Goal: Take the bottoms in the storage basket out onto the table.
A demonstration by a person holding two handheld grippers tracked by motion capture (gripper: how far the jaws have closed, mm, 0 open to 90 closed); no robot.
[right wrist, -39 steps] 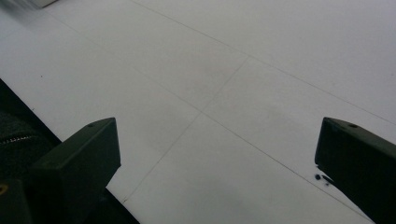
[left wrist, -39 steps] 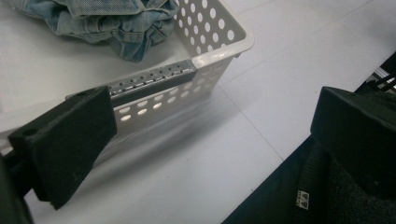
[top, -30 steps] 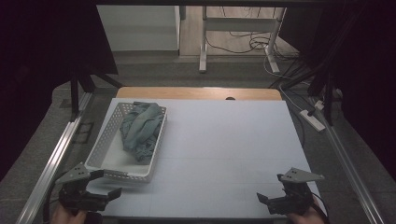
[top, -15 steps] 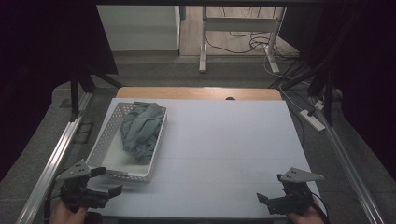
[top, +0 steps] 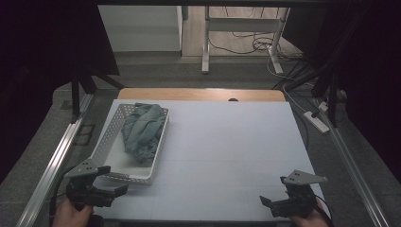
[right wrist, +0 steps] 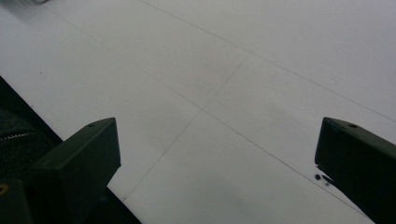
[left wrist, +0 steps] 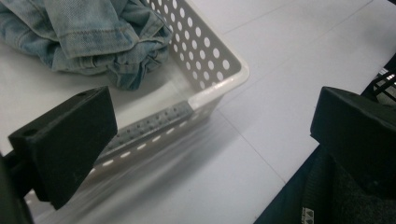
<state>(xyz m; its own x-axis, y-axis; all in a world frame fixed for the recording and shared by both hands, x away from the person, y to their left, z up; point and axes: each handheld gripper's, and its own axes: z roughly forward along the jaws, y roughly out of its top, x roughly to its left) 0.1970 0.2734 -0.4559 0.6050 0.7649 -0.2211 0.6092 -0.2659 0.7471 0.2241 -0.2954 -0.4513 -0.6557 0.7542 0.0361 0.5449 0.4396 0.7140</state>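
Dim light falls on a white table (top: 222, 156) in a dark workroom, with cables and metal desk legs on the floor beyond its far edge. At the table's left side sits a white perforated plastic basket (top: 113, 137), its long side running away from the person, and in it lies a crumpled pair of blue jeans (top: 142, 132) bunched toward the far end, leaving the near part of the basket floor bare. From the left gripper view the denim (left wrist: 88, 37) shows pale stitched seams and folded hems, resting against the basket's hole-dotted wall (left wrist: 205, 51). No brand or label can be read on the cloth or the basket; a small white mark on dark fabric at the bottom edge of that view is too small to make out.

The left gripper (top: 111, 182) hovers just beside the basket's near corner, held in a hand (top: 71, 215) at the table's front edge. Its fingers (left wrist: 65, 140) stand wide apart, gripping nothing, with the basket's near rim and bare table between them.

The right gripper (top: 272, 203) is well apart from the basket, near the table's front right corner, a grey three-cornered plate on top. Its fingers (right wrist: 79, 163) are likewise spread wide and empty, over bare white table crossed by faint thin lines, with a few dark specks near the right finger.
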